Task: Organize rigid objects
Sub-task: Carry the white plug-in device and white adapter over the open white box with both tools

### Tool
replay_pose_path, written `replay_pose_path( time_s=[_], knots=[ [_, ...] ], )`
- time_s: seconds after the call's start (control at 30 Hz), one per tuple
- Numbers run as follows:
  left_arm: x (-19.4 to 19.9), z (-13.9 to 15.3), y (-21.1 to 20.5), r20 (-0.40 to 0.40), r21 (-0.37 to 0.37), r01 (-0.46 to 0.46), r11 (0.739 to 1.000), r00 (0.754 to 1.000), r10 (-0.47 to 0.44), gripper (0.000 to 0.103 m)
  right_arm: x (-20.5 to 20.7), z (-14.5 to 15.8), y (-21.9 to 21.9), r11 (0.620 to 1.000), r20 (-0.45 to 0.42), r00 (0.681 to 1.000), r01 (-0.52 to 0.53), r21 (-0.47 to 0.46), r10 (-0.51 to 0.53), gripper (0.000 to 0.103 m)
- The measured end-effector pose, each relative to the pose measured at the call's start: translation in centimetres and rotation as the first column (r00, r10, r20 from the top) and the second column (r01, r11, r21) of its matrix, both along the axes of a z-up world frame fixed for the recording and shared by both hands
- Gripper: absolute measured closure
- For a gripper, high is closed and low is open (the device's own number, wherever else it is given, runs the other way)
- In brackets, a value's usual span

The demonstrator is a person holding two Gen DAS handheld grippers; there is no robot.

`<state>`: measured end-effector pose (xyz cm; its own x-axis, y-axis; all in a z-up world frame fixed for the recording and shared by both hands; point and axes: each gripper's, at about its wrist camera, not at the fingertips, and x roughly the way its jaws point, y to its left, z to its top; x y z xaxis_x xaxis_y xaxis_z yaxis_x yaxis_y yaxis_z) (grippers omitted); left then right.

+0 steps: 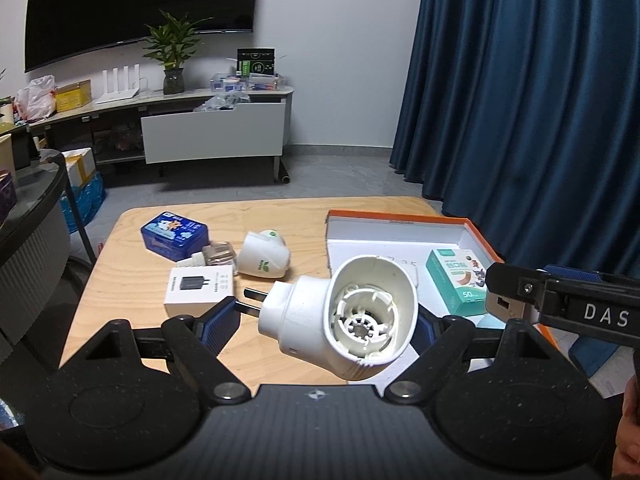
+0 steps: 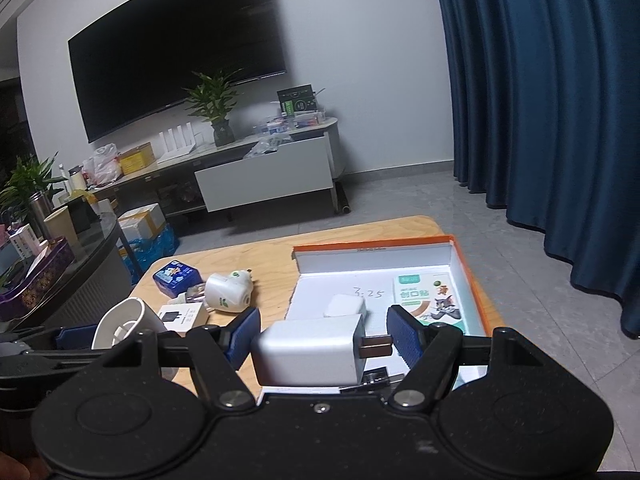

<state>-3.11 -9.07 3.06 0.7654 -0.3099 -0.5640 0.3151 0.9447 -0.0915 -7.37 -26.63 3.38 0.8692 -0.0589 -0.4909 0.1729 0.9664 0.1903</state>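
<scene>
The left claw gripped a white plug-in device crosswise between its blue pads, the two metal prongs pointing toward the left pad and the hollow round end facing the camera. It hung above the near part of the wooden desk, just left of the orange-rimmed box.

The right claw held a white charger block sideways, its body against the left pad and its prongs toward the right pad. The block sat over the near edge of the box, which lay open on the right side of the desk. Inside the box a green-and-white plaster packet rested along the right wall, and a small white adapter lay near the middle of the floor, beside handwritten digits.

Loose on the desk to the left of the box lay a blue tin, a second white plug-in device with a green leaf mark, a small clear bottle touching it, and a white charger carton nearest the left claw.
</scene>
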Motion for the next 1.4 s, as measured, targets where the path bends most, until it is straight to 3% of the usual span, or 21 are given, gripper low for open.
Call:
replay_pose_path(
  time_s=[1.4],
  knots=[
    [2.0,-0.8,-5.3,-0.002,0.015,0.134,0.991,0.991,-0.134,0.016,0.4,-0.3,-4.9,0.994,-0.004,0.994,0.110,0.010,-0.110,0.019]
  ],
)
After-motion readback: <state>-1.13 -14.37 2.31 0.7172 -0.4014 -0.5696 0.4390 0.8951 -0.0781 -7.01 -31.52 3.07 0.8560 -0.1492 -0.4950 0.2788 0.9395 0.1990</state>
